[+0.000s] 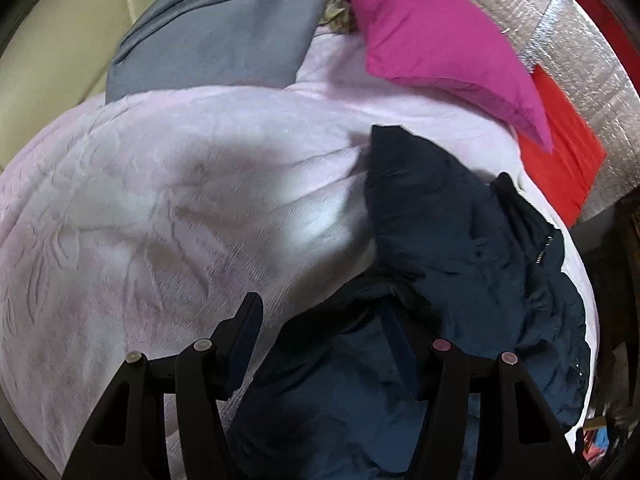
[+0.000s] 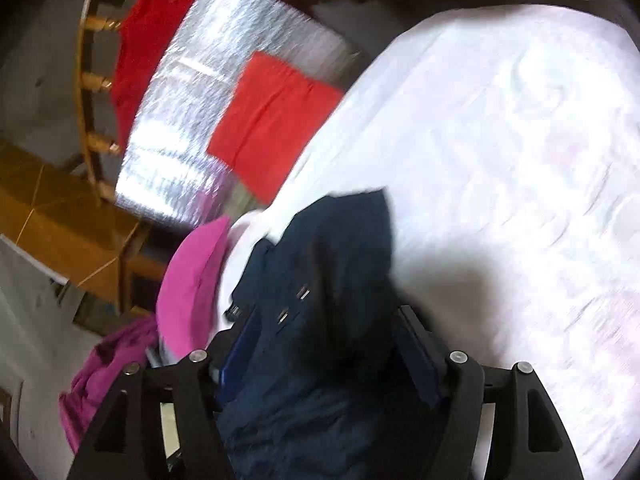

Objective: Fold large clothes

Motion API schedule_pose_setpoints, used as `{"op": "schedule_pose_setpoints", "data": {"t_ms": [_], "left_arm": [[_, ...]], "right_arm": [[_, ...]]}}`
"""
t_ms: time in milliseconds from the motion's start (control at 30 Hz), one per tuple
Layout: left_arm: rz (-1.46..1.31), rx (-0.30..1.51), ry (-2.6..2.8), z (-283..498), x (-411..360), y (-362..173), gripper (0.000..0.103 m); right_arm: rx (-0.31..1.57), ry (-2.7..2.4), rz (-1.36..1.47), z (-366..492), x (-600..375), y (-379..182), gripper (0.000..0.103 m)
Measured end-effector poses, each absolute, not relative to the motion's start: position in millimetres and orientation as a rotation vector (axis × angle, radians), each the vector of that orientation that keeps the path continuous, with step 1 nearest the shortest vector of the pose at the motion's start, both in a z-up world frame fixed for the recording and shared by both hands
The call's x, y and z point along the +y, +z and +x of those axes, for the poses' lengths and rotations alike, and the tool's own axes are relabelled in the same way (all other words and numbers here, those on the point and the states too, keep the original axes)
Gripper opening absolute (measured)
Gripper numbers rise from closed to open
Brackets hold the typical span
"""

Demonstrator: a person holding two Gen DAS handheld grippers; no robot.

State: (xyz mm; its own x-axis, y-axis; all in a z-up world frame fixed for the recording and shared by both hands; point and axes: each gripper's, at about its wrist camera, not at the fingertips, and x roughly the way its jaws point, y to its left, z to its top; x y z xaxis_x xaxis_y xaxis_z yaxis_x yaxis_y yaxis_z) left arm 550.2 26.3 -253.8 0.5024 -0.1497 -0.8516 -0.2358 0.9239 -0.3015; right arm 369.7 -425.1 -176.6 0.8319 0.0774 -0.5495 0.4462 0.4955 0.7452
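Note:
A navy padded jacket (image 1: 460, 240) lies crumpled on a pale pink bedspread (image 1: 180, 200), near its right edge. My left gripper (image 1: 322, 308) hovers over the jacket's near end with jaws apart. Fabric drapes over the right finger, and a strip of bedspread shows beside the left finger (image 1: 240, 340). In the right wrist view the jacket (image 2: 340, 248) bulks up between the widely parted fingers of my right gripper (image 2: 316, 324), reaching towards both. Small metal snaps show on the cloth. The bedspread (image 2: 500, 140) spreads out to the right.
A magenta pillow (image 1: 432, 40) and a grey cloth (image 1: 224, 32) lie at the far end of the bed. A folded red cloth (image 2: 272, 120) rests on a silver foil mat (image 2: 200, 100) beside the bed. A wooden chair (image 2: 92, 80) carries a red garment (image 2: 148, 32).

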Motion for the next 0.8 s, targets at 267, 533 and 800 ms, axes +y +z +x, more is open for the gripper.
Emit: {"op": "schedule_pose_setpoints", "data": {"t_ms": [267, 533, 800], "left_arm": [[-0.436, 1.083, 0.042, 558, 40, -253, 0.062], [-0.394, 1.071, 0.095, 554, 50, -252, 0.063], [-0.318, 1.223, 0.077, 554, 49, -266, 0.066]], "right_arm": [[0.635, -0.267, 1.024, 409, -425, -195, 0.073], [0.656, -0.294, 0.976, 414, -419, -210, 0.079], [0.549, -0.309, 0.833, 383, -399, -170, 0.079]]}}
